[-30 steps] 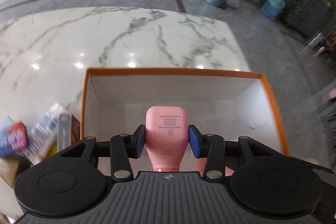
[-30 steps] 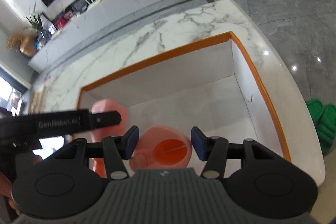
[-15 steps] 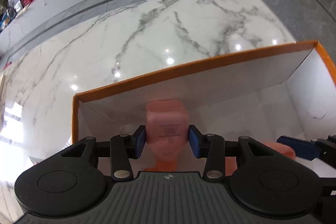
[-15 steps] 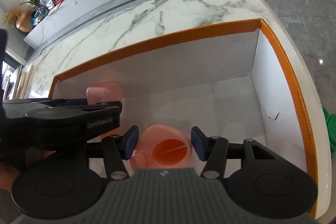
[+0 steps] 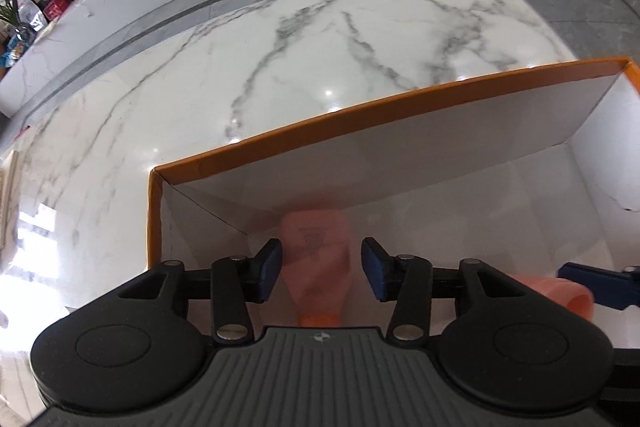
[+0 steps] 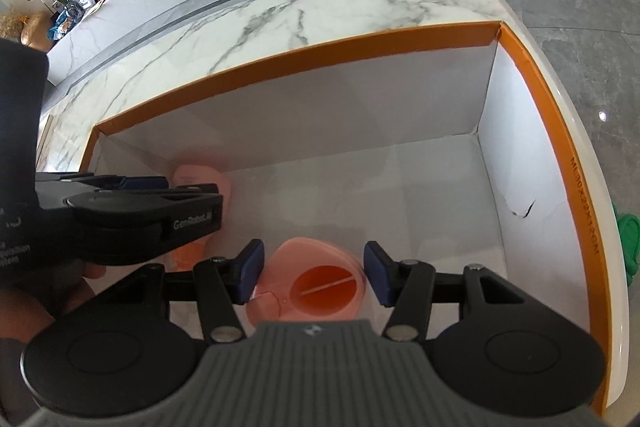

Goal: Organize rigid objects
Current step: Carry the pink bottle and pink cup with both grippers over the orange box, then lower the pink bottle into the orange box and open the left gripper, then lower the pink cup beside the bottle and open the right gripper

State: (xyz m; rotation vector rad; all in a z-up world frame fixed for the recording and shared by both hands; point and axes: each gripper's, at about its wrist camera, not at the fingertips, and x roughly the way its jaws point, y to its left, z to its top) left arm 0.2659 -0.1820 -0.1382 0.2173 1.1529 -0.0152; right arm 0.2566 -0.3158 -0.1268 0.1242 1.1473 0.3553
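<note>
A white box with an orange rim (image 5: 328, 123) (image 6: 304, 55) stands on the marble table. My left gripper (image 5: 320, 269) is open inside its left end; a blurred pink bottle with an orange cap (image 5: 318, 259) sits between the fingers with gaps on both sides. It also shows in the right wrist view (image 6: 204, 179), behind the left gripper (image 6: 132, 211). My right gripper (image 6: 312, 273) is open around a second pink bottle (image 6: 312, 283) seen cap-end on, with gaps at each finger. That bottle shows at the right edge of the left wrist view (image 5: 560, 293).
The marble table top (image 5: 240, 67) stretches beyond the box. The box's right wall (image 6: 532, 167) has a small tear. The table's right edge lies just past the box, with green slippers (image 6: 628, 247) on the floor below.
My left gripper has opened and released the pink bottle, which now looks blurred between the fingers, lower in the box. The right gripper stays open over its bottle, slightly deeper in the box.
</note>
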